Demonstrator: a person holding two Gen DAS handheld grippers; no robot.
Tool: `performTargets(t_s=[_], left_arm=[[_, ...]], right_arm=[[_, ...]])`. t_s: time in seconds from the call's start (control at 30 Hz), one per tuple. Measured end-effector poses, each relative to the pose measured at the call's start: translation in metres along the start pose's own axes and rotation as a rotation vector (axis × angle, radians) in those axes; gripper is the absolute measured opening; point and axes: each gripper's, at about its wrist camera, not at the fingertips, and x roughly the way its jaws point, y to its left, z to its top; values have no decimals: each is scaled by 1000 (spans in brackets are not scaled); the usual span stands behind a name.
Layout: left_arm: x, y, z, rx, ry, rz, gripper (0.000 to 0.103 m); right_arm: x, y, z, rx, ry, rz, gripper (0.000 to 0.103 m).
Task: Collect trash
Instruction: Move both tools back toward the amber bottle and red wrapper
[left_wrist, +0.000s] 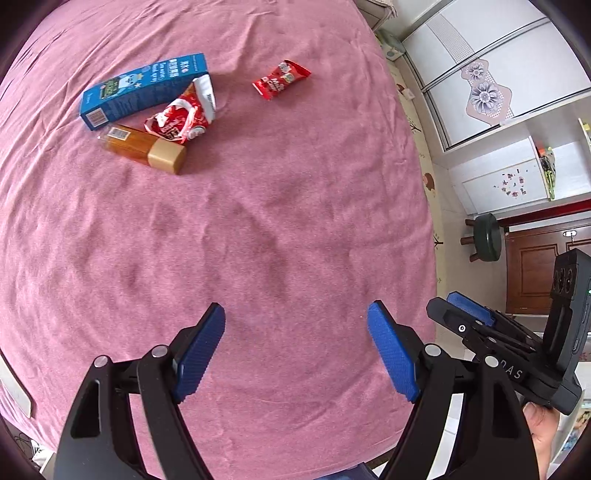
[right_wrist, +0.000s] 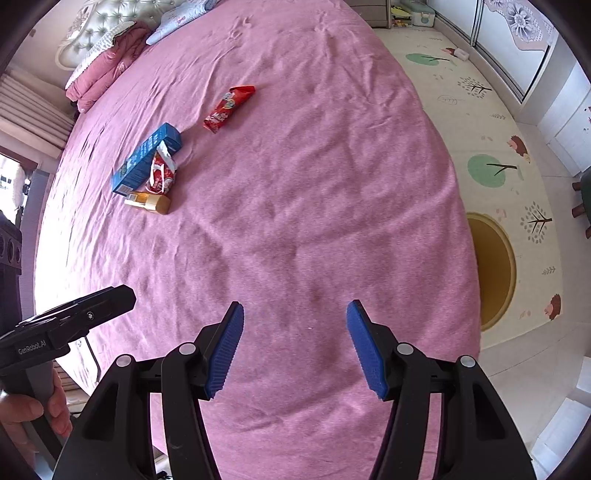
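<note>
- A blue carton is seen lying flat on the pink bedspread, at the far left of a cluster of trash well ahead of both grippers.
- An amber bottle with a tan cap is laid on its side just in front of the carton.
- A crumpled red-and-white wrapper is pressed against the carton's near side and touches the bottle.
- A red snack packet is set apart to the right of the cluster, alone on the bedspread.
- The left gripper is held above the bare bedspread, its blue-padded fingers spread wide with nothing between them.
- The right gripper is likewise held over the bedspread, fingers released and empty.
- A round yellow bin is visible on the patterned floor mat beside the bed's right edge.
- A dark stool is seen beyond, near a brown door.
</note>
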Motion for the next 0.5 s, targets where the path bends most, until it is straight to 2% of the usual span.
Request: performTargets(t_s=[0.27,0.5], left_arm=[[-29,49,14,-105,-53,-11,79],[-38,92,26,-284,-109,-23,80]], right_arm=[[10,61,27,-77,16,32,58],[30,106,65,-219,41,42,58]])
